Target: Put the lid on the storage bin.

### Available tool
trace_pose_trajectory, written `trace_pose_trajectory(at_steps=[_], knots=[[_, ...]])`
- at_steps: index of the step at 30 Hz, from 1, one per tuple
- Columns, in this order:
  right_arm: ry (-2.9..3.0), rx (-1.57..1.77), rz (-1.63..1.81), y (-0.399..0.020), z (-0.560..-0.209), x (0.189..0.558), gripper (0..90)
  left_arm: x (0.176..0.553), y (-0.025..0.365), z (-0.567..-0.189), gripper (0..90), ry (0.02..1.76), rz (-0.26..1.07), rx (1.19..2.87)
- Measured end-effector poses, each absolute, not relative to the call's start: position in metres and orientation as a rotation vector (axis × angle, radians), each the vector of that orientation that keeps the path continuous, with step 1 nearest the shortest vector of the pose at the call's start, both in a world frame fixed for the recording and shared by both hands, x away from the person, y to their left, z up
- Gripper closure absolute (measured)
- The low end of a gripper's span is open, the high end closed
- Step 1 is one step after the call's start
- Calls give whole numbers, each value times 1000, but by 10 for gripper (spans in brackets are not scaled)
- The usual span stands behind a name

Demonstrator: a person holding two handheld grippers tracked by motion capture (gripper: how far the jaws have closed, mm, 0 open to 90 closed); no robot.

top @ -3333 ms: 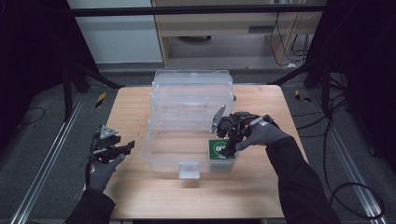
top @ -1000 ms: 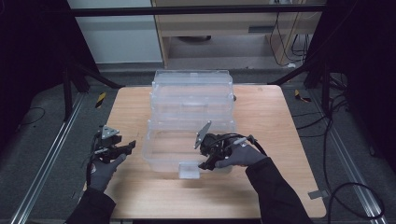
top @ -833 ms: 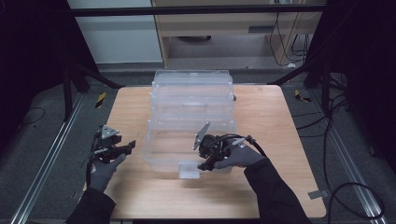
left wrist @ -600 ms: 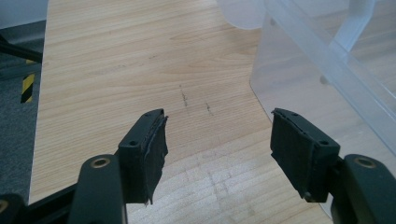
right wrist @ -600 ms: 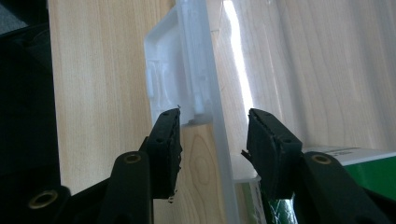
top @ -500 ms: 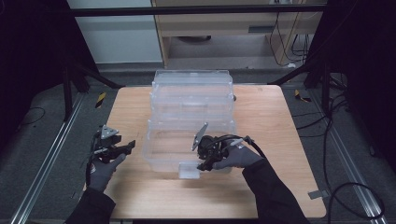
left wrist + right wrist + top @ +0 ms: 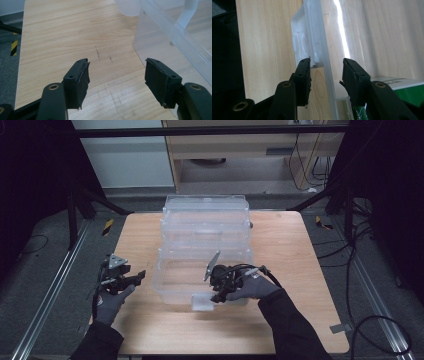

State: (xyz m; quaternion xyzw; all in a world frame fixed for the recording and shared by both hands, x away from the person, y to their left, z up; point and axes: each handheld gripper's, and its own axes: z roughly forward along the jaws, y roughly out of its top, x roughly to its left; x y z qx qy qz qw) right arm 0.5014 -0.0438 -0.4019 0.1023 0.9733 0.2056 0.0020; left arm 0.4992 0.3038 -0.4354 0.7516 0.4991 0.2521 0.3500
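At the clear box's (image 7: pixel 202 270) front wall, right gripper (image 7: pixel 325 75) jaws have just been closing astride it, not yet pinching, likely preparing to latch; left gripper (image 7: pixel 116 80) gapes empty.

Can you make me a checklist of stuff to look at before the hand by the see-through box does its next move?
1. Right gripper straddles the clear box's front wall, one jaw each side: ok.
2. Jaws have just been closing; pads pressing the wall: cannot tell.
3. White latch beside the jaws: ok.
4. Green carton sits inside the box: ok.
5. Left gripper open, holding nothing, over the wooden table: ok.
6. Box lid up: ok.
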Motion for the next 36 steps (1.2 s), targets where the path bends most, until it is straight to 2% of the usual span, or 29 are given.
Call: trace_pose_trajectory(at_steps=[17, 22, 36], knots=[[3067, 309, 603, -39, -402, 502, 584, 498, 303, -430, 352, 1279, 664, 1933], [3104, 296, 584, -35, -406, 501, 628, 497, 304, -429, 353, 1275, 665, 1933], [3090, 311, 619, -37, -407, 499, 636, 496, 306, -422, 355, 1260, 670, 1919]])
